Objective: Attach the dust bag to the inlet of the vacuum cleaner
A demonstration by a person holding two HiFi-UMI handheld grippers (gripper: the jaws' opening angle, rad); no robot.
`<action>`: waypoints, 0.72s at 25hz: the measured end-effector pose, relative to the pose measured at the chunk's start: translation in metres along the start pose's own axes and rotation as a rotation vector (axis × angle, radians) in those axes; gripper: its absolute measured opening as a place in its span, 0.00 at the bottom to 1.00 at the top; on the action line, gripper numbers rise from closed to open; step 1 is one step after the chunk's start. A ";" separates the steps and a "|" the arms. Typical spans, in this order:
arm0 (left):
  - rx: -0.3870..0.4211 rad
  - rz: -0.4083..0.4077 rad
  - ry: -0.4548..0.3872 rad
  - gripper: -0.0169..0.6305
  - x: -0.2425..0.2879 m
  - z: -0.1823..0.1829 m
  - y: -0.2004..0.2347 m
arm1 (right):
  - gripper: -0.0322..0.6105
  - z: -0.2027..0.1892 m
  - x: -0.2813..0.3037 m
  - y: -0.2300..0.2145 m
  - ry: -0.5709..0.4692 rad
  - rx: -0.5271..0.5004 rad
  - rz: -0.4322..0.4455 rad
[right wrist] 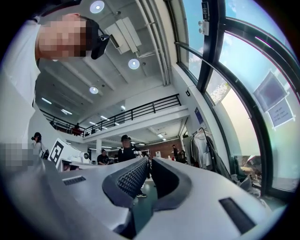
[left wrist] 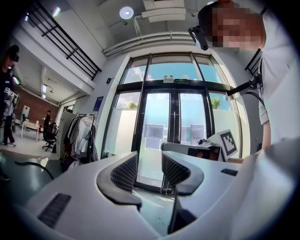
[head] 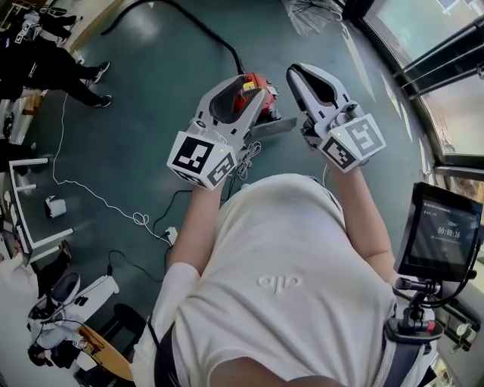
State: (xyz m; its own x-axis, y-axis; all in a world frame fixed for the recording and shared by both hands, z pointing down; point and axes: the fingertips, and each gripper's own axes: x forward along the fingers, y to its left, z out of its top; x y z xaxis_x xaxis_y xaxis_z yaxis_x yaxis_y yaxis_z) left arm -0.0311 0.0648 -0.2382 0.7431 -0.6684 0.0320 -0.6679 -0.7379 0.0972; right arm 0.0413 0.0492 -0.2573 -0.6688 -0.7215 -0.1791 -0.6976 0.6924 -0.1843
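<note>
Since the red vacuum (head: 255, 89) sits low on the floor (head: 151, 136), half covered in the head view by the left gripper, only its top and a black hose (head: 189, 19) running away to the upper left can be seen. A flat grey piece (head: 274, 125) juts from its near right side. Whether that is the dust bag, its collar or part of the machine I cannot tell, and the inlet is hidden.

Both grippers are held up level above it, pointing out across the room rather than down. The left claw (left wrist: 150, 164) stands apart with nothing between its pads. The right claw (right wrist: 149, 171) is drawn nearly together, only a slim gap showing, and it too is empty.

The vacuum lies below and slightly ahead of both, almost under the left claw's tip and a little left of the right one, so the left hand looks nearer. Its body appears to run from the hose end down-right toward the grey piece. Either claw would likely have to tip downward to reach it.
</note>
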 end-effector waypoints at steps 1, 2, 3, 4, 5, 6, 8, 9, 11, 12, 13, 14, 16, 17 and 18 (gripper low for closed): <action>-0.002 0.004 -0.005 0.28 -0.001 0.001 0.001 | 0.11 0.000 0.000 0.001 0.000 0.003 0.004; -0.006 0.005 -0.008 0.28 -0.002 0.002 0.002 | 0.11 -0.001 0.000 0.002 0.000 0.008 0.007; -0.011 0.005 -0.009 0.28 -0.004 0.002 0.003 | 0.11 -0.001 0.000 0.002 0.002 0.010 0.006; -0.017 0.004 -0.008 0.27 -0.005 0.002 0.004 | 0.11 -0.002 0.000 0.003 0.005 0.010 0.004; -0.024 0.004 -0.009 0.21 -0.007 0.003 0.005 | 0.11 -0.003 0.000 0.003 0.009 0.012 0.004; -0.032 0.008 -0.013 0.09 -0.009 0.003 0.007 | 0.11 -0.004 0.000 0.003 0.013 0.018 0.006; -0.042 0.016 -0.014 0.04 -0.012 0.003 0.010 | 0.11 -0.006 0.000 0.003 0.020 0.039 0.010; -0.042 0.018 -0.002 0.04 -0.013 0.002 0.010 | 0.11 -0.007 -0.001 0.003 0.023 0.047 0.012; -0.041 0.019 0.021 0.04 -0.012 -0.001 0.009 | 0.11 -0.008 -0.001 0.004 0.029 0.045 0.014; -0.050 0.013 0.025 0.03 -0.011 -0.002 0.007 | 0.11 -0.008 -0.001 0.004 0.033 0.040 0.015; -0.062 0.004 0.023 0.04 -0.011 -0.002 0.006 | 0.11 -0.008 -0.001 0.005 0.035 0.037 0.016; -0.069 -0.004 0.016 0.04 -0.011 -0.002 0.004 | 0.11 -0.009 -0.001 0.006 0.037 0.037 0.018; -0.056 -0.009 0.009 0.04 -0.011 -0.001 0.001 | 0.11 -0.010 -0.001 0.007 0.040 0.043 0.018; -0.039 -0.009 0.011 0.04 -0.011 -0.001 0.000 | 0.11 -0.010 0.000 0.007 0.042 0.045 0.018; -0.022 -0.009 0.015 0.04 -0.010 -0.001 -0.002 | 0.11 -0.011 0.000 0.007 0.044 0.046 0.018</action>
State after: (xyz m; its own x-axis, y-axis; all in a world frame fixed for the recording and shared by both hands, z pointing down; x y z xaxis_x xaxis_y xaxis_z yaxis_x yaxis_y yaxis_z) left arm -0.0372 0.0729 -0.2378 0.7499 -0.6599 0.0459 -0.6600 -0.7416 0.1198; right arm 0.0338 0.0539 -0.2484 -0.6923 -0.7078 -0.1405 -0.6735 0.7037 -0.2262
